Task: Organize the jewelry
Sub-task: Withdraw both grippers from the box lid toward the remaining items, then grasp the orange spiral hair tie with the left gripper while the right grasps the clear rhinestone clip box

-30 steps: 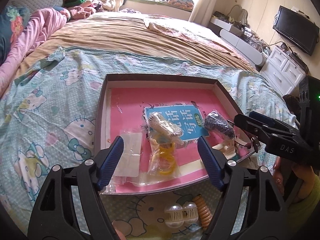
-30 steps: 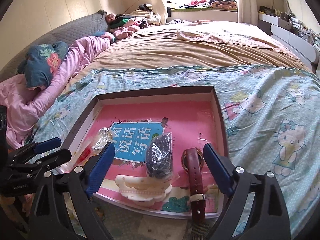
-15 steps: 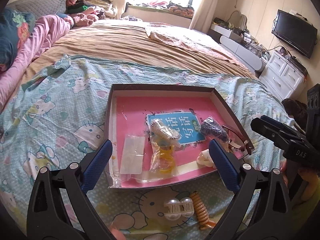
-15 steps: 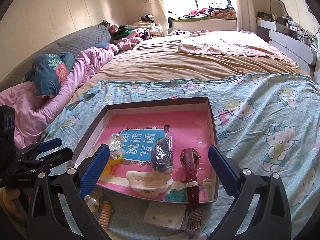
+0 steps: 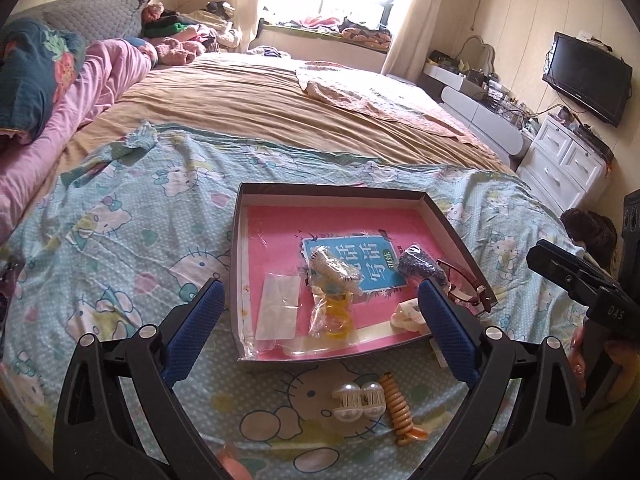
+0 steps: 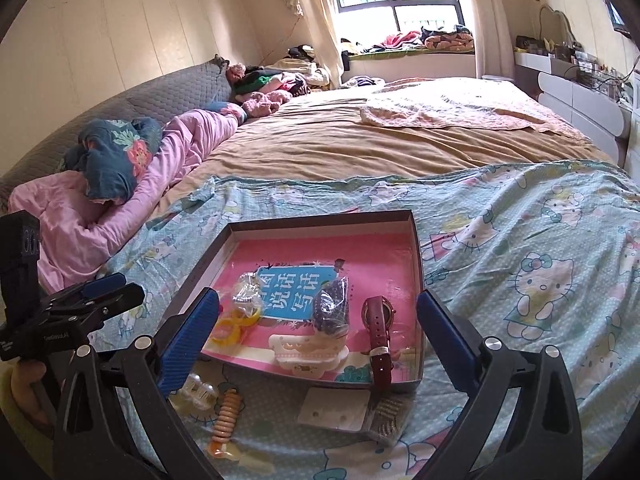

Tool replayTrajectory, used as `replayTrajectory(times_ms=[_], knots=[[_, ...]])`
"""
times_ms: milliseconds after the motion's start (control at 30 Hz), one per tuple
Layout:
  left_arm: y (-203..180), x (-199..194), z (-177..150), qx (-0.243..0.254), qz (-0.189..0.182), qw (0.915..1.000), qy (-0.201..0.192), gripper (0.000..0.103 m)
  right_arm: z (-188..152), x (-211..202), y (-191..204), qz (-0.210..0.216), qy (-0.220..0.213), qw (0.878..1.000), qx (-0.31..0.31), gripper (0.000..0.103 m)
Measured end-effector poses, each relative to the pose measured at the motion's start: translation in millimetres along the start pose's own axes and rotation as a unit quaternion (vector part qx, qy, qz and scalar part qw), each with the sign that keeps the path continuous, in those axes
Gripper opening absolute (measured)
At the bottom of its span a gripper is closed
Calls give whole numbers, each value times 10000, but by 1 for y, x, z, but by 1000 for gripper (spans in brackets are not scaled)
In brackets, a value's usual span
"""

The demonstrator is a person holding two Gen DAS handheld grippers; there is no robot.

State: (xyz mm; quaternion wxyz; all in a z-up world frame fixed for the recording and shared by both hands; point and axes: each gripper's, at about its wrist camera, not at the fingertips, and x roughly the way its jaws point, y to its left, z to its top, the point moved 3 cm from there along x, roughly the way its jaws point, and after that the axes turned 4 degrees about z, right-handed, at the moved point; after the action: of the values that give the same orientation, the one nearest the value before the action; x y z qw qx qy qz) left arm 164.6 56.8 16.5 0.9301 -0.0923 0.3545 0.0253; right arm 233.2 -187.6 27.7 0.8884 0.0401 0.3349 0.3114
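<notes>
A shallow dark tray [image 5: 332,190] with a pink floor lies on the bed. In it are a clear bag [image 5: 278,308], a bagged yellow ring [image 5: 334,316], a bagged bead bracelet [image 5: 334,268], a dark beaded bag [image 6: 332,308], a red-strapped watch [image 6: 378,328] and a white hair clip [image 6: 308,350]. On the sheet before the tray lie white bead balls [image 5: 358,400], an orange spiral tie [image 5: 398,408] and an earring card [image 6: 334,410]. My left gripper [image 5: 320,292] and right gripper [image 6: 318,300] hover open above the tray's near edge, holding nothing.
The tray rests on a blue cartoon-cat sheet [image 6: 540,280] over a tan bedspread [image 5: 260,104]. Pink bedding and pillows [image 6: 120,200] lie at the left. A white dresser [image 5: 568,164] and a wall television [image 5: 586,72] stand at the right.
Both grippers have opened wider and drawn back and up from the tray. The loose pieces on the sheet in front of it now show.
</notes>
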Motion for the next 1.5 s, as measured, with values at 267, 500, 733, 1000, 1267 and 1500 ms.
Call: replayTrajectory(times_ms=[267,500,733,1000,1267,1500], knots=[[-4,-15,-4,79,21,9999,-119,91,-4,-15,6,48,-55,9999,-105,98],[-11,-25,-9,165,-1,9997,-178,91,-12,-26,10,62,-47,9998,-201,98],[-15,-30,-18,194,30,9997,-154,92,-21,-33,9,44,5,9996,-282,98],[-24,-31,-28,302,73,9995,-84,92,-33,-40,2,-20,68,9995,-303,98],[-37,-25,-42,454,107,9989,86,92,-47,-43,-8,-132,149,9990,-402,98],[-48,-17,-56,568,104,9980,275,92,-60,-41,-17,-188,281,9985,-439,98]])
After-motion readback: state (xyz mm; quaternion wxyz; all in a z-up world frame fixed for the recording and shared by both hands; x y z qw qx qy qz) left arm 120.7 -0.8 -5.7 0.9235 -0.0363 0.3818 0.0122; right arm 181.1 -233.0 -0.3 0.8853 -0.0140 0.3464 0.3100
